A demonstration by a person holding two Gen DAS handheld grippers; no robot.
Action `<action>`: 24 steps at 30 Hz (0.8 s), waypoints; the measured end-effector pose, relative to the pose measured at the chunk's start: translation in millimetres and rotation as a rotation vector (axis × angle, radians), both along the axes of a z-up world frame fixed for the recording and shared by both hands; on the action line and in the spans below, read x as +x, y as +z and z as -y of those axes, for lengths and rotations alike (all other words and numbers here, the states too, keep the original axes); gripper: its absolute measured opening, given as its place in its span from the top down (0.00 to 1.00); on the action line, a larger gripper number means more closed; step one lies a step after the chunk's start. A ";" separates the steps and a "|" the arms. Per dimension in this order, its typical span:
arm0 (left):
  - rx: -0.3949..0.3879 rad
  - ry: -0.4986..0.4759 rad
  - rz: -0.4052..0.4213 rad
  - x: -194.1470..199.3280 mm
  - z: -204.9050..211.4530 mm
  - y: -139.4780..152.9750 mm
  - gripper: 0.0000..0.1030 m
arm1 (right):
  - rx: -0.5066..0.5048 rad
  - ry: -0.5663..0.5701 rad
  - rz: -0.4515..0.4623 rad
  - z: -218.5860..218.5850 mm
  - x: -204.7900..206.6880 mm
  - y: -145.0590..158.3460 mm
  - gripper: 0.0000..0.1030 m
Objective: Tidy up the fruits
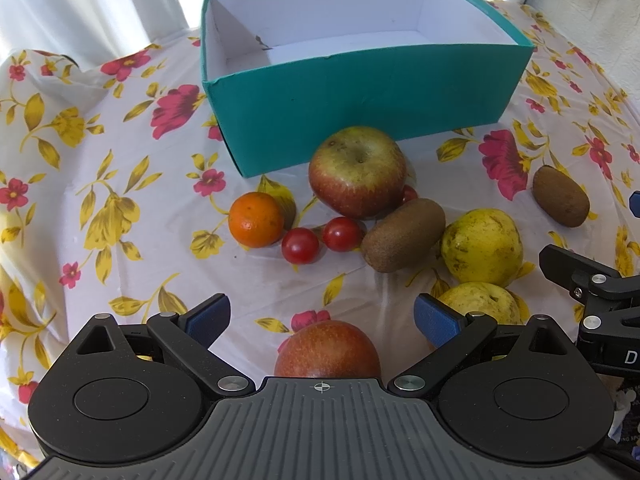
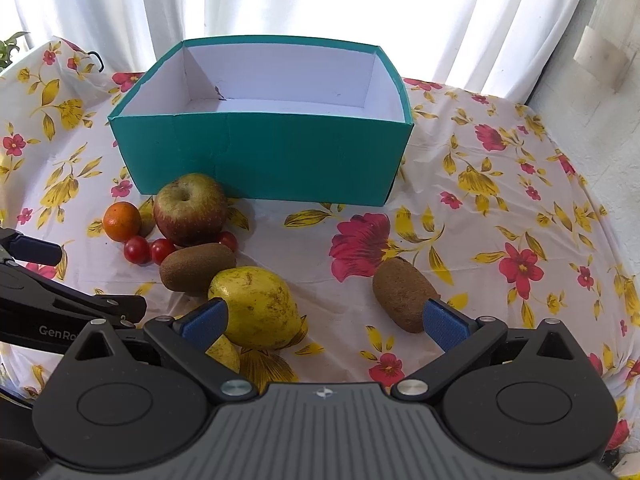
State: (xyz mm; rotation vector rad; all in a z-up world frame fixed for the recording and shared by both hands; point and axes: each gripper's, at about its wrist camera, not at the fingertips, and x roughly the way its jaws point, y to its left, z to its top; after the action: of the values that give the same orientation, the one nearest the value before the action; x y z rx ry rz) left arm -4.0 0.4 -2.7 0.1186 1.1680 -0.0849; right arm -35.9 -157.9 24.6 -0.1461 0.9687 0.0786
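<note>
place: home | cues: floral tablecloth (image 2: 500, 208), white curtains (image 2: 320, 12), fruit beside teal box (image 2: 260, 160)

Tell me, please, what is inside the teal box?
The teal box shows only its white floor and walls, plus a small dark mark near the left inner corner. No fruit is visible inside; its near wall hides the front strip of floor.
</note>
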 end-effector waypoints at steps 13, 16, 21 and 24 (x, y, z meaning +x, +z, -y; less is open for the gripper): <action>0.000 0.000 -0.007 3.2 -0.2 -1.5 0.02 | 0.010 0.004 -0.001 -0.1 0.6 -0.2 0.00; 0.001 -0.002 -0.012 3.7 0.2 -2.4 0.02 | 0.014 0.006 -0.002 0.4 1.1 -0.5 0.00; 0.004 -0.008 -0.011 3.9 0.6 -2.7 0.02 | 0.020 0.010 -0.002 0.1 1.4 -1.1 0.00; 0.004 -0.008 -0.011 3.9 0.8 -2.9 0.02 | 0.029 0.015 0.005 0.1 1.5 0.0 0.00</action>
State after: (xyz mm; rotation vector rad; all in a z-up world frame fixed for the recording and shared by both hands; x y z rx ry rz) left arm -0.1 -0.4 -5.5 0.1260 1.1787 -0.0905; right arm -34.4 -158.0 24.5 -0.1273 0.9616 0.1059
